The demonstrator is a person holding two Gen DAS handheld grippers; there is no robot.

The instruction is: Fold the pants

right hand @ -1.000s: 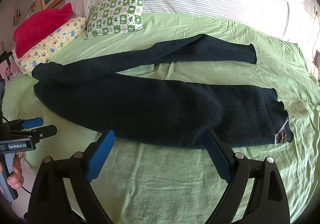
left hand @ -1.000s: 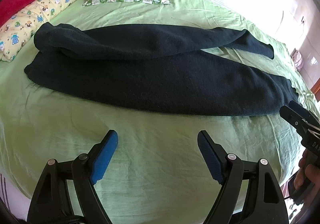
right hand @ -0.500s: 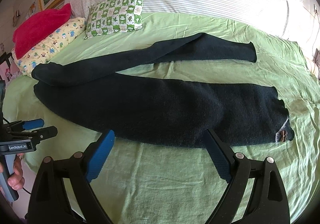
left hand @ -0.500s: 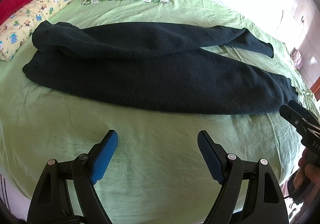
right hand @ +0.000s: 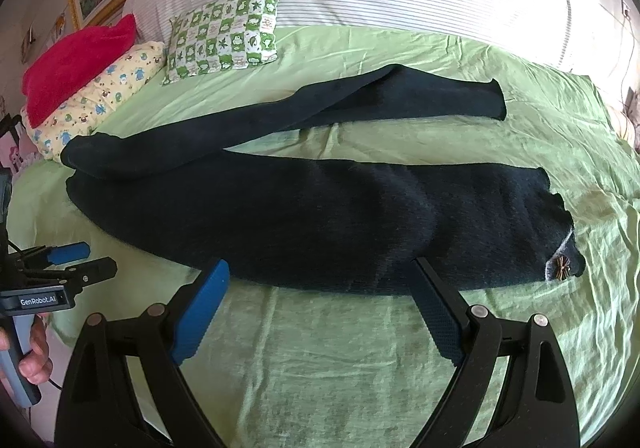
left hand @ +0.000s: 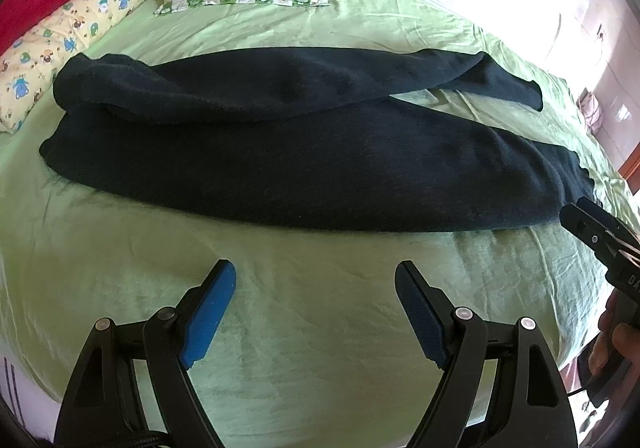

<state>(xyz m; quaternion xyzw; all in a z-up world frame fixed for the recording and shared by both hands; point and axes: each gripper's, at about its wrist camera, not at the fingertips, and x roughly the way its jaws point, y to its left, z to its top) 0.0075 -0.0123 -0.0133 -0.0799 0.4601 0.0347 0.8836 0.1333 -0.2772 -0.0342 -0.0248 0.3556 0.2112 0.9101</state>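
Green sheets cover the bed (left hand: 120, 268), with a striped white cover behind and three pillows at its far left: a green checked pillow (right hand: 224, 36), a yellow printed pillow (right hand: 100, 96) and a red pillow (right hand: 76, 64) lying on the yellow one. Dark pants (left hand: 320, 172) lie lengthwise across the middle of the bed, one leg flat along the near side, the other angled away so the two cuffs sit apart at the right. A small bow (right hand: 560, 268) shows on the near cuff in the right wrist view. Both tools hover over bare sheet at the near edge, touching no cloth. The left hand-held gripper (left hand: 316, 308) has its blue pads spread wide, and the right hand-held gripper (right hand: 320, 308) is likewise spread, its tips just in front of the near pant leg's edge.
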